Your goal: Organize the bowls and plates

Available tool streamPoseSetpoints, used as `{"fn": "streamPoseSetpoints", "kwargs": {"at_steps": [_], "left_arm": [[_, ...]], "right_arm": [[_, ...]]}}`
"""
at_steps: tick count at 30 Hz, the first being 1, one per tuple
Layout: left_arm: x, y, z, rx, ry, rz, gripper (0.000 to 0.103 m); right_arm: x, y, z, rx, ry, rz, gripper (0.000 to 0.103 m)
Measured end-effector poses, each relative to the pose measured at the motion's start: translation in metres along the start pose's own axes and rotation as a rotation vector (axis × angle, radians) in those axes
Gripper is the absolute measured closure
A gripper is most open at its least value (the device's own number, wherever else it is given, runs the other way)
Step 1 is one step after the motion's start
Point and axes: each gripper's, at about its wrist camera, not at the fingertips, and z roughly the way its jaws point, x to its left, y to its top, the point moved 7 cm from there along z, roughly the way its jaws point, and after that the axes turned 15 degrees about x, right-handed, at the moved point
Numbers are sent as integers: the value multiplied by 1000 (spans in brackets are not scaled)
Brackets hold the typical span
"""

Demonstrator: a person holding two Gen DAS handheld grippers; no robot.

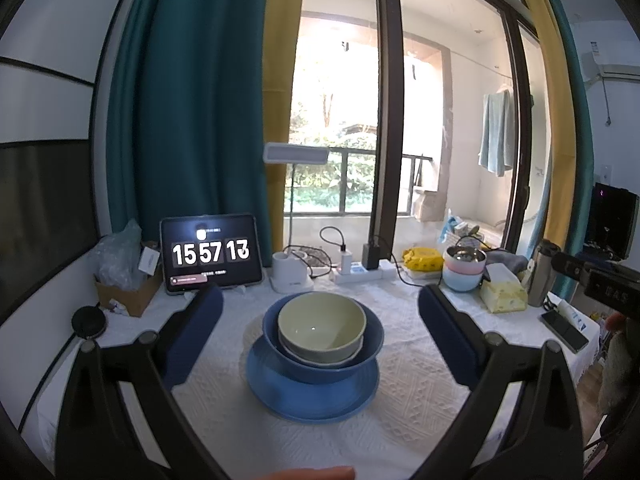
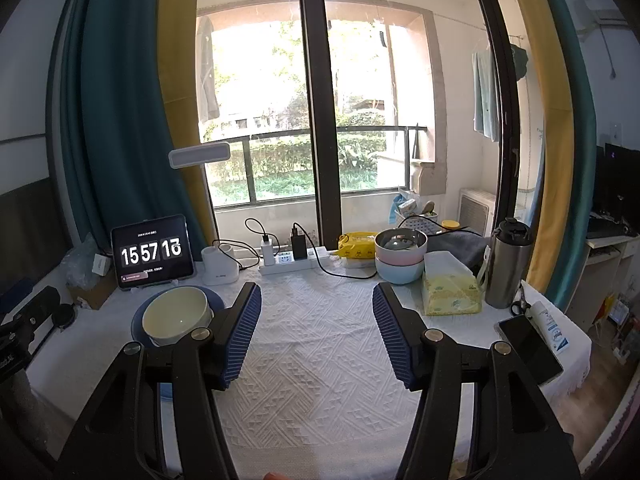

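Crockery sat nested, green bowl (image 1: 322, 330) in blue bowl (image 1: 372, 344) on blue plate (image 1: 312, 398), probably finished; I held left gripper (image 1: 320, 320) and right gripper (image 2: 316, 330) wide, empty.

glossy glazed green bowl (image 1: 322, 328) nested in matt blue bowl (image 1: 372, 340) on blue plate (image 1: 312, 396), woven textured white tablecloth (image 2: 320, 340), ribbed blue rubbery pads (image 2: 240, 336), brushed-metal flask (image 2: 509, 268), glossy tablet screen (image 1: 211, 254)

— What do we list at centre frame?
— We list a pale green bowl (image 1: 322, 326), upright, nested in a blue bowl (image 1: 368, 354), both stacked on a blue plate (image 1: 312, 394).
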Motion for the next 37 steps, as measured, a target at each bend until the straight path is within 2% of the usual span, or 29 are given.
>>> {"fn": "streamPoseSetpoints", "kwargs": {"at_steps": [37], "left_arm": [[-7, 0, 3, 15, 3, 5, 4]], "right_arm": [[-2, -1, 2, 3, -1, 4, 42]]}}
